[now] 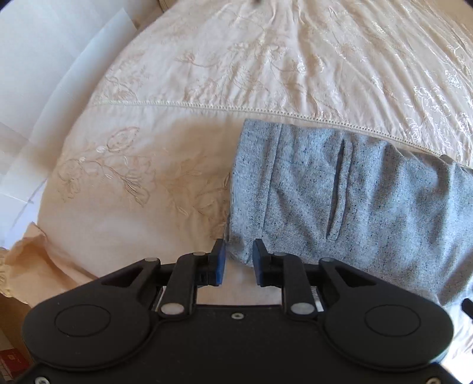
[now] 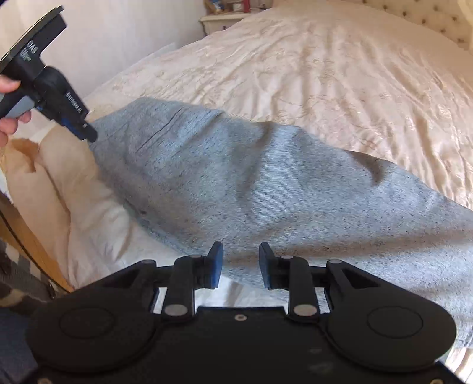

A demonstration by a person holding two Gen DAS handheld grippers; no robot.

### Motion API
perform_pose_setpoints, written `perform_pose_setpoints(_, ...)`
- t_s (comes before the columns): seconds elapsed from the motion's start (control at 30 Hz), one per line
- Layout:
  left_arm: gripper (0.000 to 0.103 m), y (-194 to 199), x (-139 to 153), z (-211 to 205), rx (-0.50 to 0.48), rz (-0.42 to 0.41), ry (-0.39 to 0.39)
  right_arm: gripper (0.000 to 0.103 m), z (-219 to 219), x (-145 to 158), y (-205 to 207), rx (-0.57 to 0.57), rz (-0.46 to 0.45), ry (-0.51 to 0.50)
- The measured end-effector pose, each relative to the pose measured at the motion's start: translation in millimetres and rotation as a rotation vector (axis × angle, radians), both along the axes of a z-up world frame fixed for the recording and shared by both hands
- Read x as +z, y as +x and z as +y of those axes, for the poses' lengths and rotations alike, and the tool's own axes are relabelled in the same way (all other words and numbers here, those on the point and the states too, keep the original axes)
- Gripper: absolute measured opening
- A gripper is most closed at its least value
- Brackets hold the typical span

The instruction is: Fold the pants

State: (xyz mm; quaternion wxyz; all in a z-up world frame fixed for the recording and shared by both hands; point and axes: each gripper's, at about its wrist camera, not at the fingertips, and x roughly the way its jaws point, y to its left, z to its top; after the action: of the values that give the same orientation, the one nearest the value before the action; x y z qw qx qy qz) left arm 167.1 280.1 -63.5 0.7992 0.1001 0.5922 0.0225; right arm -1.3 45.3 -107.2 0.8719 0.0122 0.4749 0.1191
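Grey speckled pants lie folded lengthwise on the cream bedspread, waist end to the left with a pocket slit showing. My left gripper hovers at the near waist corner; its blue pads stand apart, with the cloth's corner in the gap but not pinched. The right wrist view shows the pants stretching from upper left to lower right. My right gripper is open just over their near edge, holding nothing. The left gripper, held by a hand, points down at the far waist corner.
The embroidered bedspread spreads wide beyond the pants. A tufted headboard and a nightstand stand at the far end. The bed's edge drops to a wooden frame at left. White panels lie past the bed's left side.
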Motion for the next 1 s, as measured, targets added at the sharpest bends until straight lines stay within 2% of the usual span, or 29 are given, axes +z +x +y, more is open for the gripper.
perform_pose_setpoints(0.07,0.029,-4,5,-19,-0.039,-0.057,0.002,0.030,-25,-3,-1,-0.100,-0.013,-0.018)
perform_pose_setpoints(0.2,0.031,-5,-10,-66,-0.048,-0.031,-0.027,0.030,-73,-22,0,-0.226,0.003,-0.056)
perform_pose_setpoints(0.23,0.031,-7,-17,-73,-0.041,-0.022,-0.035,0.030,-82,-27,0,-0.240,0.017,-0.068)
perform_pose_setpoints(0.3,0.032,-6,-40,-83,-0.025,0.041,-0.041,0.030,-107,-48,0,-0.265,0.117,-0.120)
perform_pose_setpoints(0.37,0.032,-8,-66,-85,0.012,0.112,0.046,0.026,-132,-64,-10,-0.298,0.207,-0.092)
perform_pose_setpoints(0.43,0.032,-9,-81,-84,0.041,0.132,0.108,0.024,-155,-59,-20,-0.311,0.216,-0.058)
perform_pose_setpoints(0.47,0.031,-8,-79,-86,0.061,0.130,0.118,0.029,-162,-54,-23,-0.304,0.215,-0.061)
perform_pose_setpoints(0.53,0.031,-9,-68,-93,0.106,0.102,0.118,0.030,-180,-40,-30,-0.303,0.161,-0.053)
perform_pose_setpoints(0.57,0.031,-10,-62,-98,0.115,0.089,0.101,0.030,-195,-33,-34,-0.331,0.111,-0.040)
perform_pose_setpoints(0.63,0.031,-13,-54,-114,0.123,0.068,0.060,0.030,-224,-28,-35,-0.419,0.077,-0.036)
perform_pose_setpoints(0.73,0.032,-20,-55,-145,0.073,0.071,0.009,0.031,-274,-32,-36,-0.574,0.081,-0.056)
perform_pose_setpoints(0.8,0.033,-24,-63,-164,0.021,0.089,-0.007,0.031,-305,-41,-40,-0.625,0.114,-0.073)
perform_pose_setpoints(0.83,0.033,-25,-70,-171,0.002,0.109,0.004,0.031,-319,-47,-42,-0.645,0.137,-0.094)
perform_pose_setpoints(0.9,0.033,-25,-89,-179,-0.025,0.178,0.064,0.031,-355,-67,-49,-0.687,0.253,-0.173)
perform_pose_setpoints(0.93,0.033,-25,-95,-180,-0.037,0.191,0.084,0.031,-370,-70,-56,-0.708,0.283,-0.151)
perform_pose_setpoints(1.0,0.033,-23,-93,-180,-0.044,0.192,0.089,0.031,-387,-62,-62,-0.747,0.271,-0.086)
